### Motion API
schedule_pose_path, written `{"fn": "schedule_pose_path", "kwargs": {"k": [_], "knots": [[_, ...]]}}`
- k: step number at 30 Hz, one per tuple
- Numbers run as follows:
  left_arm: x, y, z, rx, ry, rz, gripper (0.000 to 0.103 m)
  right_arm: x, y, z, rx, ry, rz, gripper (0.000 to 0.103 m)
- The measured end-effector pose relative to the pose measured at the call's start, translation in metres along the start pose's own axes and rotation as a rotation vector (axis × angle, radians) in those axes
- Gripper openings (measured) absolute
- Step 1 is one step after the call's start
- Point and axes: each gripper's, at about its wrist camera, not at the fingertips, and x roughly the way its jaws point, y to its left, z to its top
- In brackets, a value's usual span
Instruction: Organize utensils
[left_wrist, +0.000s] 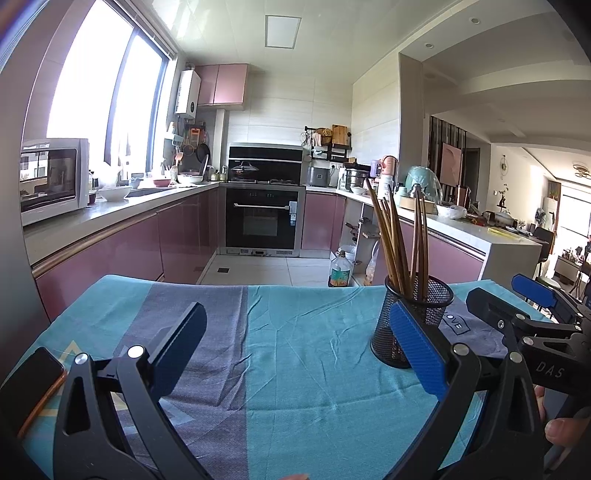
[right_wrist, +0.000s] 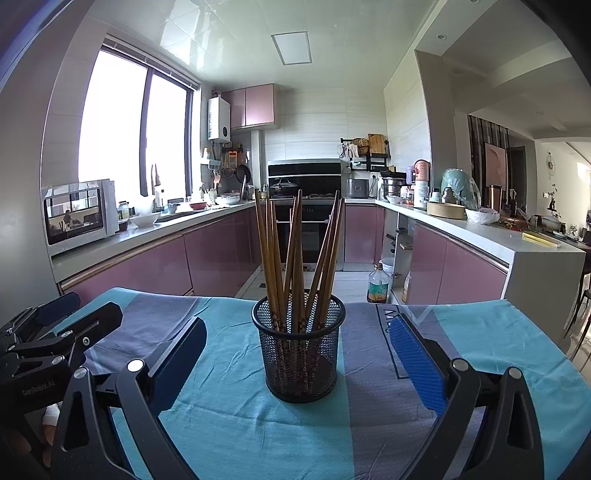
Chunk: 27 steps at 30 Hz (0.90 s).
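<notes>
Kitchen table — blue-grey tablecloth (right_wrist: 229, 417) under mesh cup (right_wrist: 300, 354) of chopsticks (right_wrist: 295, 258).

Black mesh cup (right_wrist: 300, 354) stands upright on the cloth-covered table, holding brown chopsticks (right_wrist: 295, 258) splayed upward.

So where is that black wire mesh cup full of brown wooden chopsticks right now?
The black wire mesh cup stands upright on the blue striped tablecloth, centred ahead of the open right gripper; in the left wrist view it sits right.
</notes>
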Motion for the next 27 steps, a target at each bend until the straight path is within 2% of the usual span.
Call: {"fn": "schedule_pose_path", "kwargs": {"k": [27], "knots": [[0.0007, 0.0002, 0.0000, 0.001, 0.000, 0.001, 0.098, -0.0040, -0.0009, -0.0001, 0.005, -0.008, -0.010, 0.096]]}}
